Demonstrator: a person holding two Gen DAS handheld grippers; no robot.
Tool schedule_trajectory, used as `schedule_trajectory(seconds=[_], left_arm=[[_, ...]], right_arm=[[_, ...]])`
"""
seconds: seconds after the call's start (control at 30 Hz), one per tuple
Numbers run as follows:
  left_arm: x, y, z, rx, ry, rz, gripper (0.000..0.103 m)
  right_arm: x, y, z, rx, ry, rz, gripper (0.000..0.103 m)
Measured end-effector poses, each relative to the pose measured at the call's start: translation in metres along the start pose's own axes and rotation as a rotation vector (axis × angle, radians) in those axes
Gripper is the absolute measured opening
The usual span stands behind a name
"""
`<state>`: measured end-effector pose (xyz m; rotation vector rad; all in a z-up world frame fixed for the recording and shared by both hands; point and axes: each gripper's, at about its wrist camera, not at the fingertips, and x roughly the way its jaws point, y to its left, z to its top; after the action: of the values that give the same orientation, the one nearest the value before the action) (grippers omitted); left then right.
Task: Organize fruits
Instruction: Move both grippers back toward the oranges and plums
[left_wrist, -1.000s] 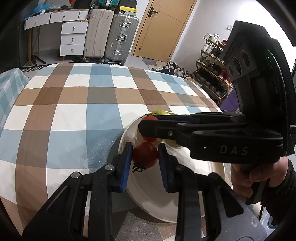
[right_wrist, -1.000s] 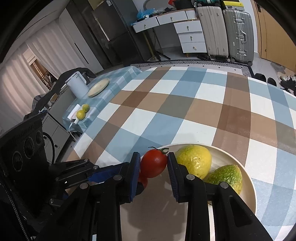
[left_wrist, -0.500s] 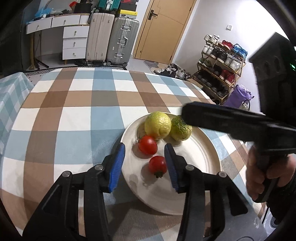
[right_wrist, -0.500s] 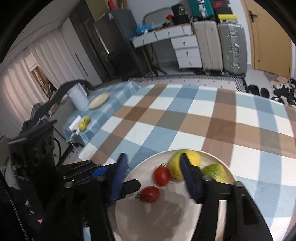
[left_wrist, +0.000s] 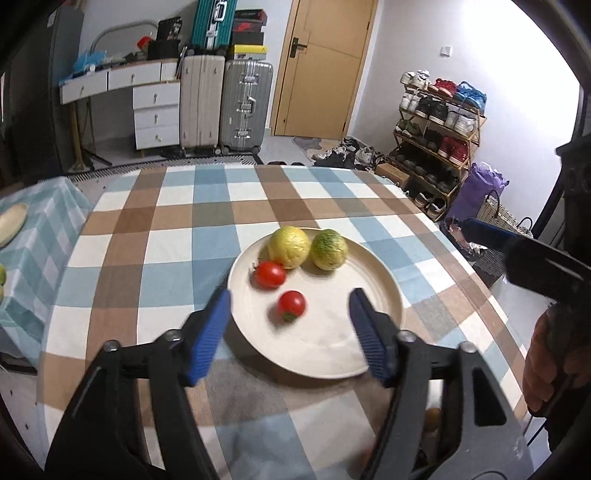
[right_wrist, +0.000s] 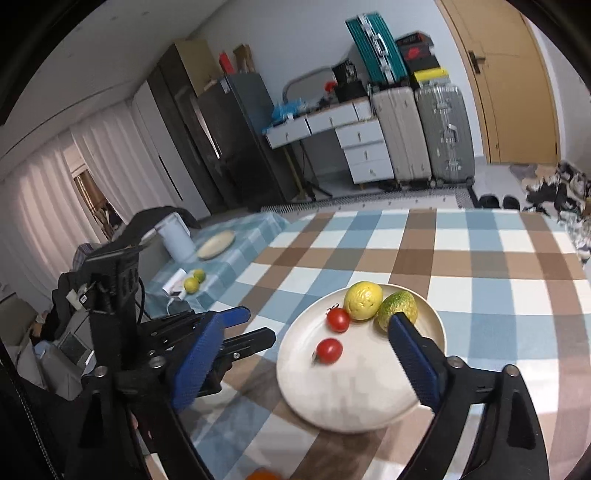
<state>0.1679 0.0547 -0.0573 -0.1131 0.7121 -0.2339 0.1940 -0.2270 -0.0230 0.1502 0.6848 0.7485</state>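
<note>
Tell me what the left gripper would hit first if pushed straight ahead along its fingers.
Most likely the nearer tomato: it lies on the plate about midway between the open left gripper fingers. Depth is unclear; if the gripper travels level rather than downward, it may pass over it.

We find no text, label, brand, number or sign that we can read in either view. The boxes stacked on the suitcases (left_wrist: 225, 98) at the upper middle of the left wrist view carry markings, but they are too small and blurred for us to make out.
</note>
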Motion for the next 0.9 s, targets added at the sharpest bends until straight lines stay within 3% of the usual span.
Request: schedule_trajectory(seconds=[0.13, 0.27, 0.4, 0.63, 0.9], left_arm=[[-0.025, -0.020, -0.012, 0.032, -0.026, -0.007, 0.077], [-0.048, -0.030, -0.025, -0.028, -0.001, -0.006, 0.084], [-0.075, -0.041, -0.044, -0.036, -0.032, 0.054, 0.102], [-0.102, -0.055, -0.083, -0.041, -0.033, 0.082, 0.102], [-0.104, -0.053, -0.136, -0.070, 0.018, 0.101, 0.102]], right_arm=[[-0.038, 0.019, -0.016, -0.052, -0.082, -0.024, 0.103], [-0.062, 0.024, -0.032, -0.033, -0.122, -0.044, 0.103], [-0.082, 0.030, -0.049, -0.038, -0.153, -0.082, 0.103], [-0.099, 0.051, -0.086, -0.103, -0.147, -0.099, 0.103], [-0.103, 0.053, -0.137, -0.051, -0.096, -0.110, 0.103]])
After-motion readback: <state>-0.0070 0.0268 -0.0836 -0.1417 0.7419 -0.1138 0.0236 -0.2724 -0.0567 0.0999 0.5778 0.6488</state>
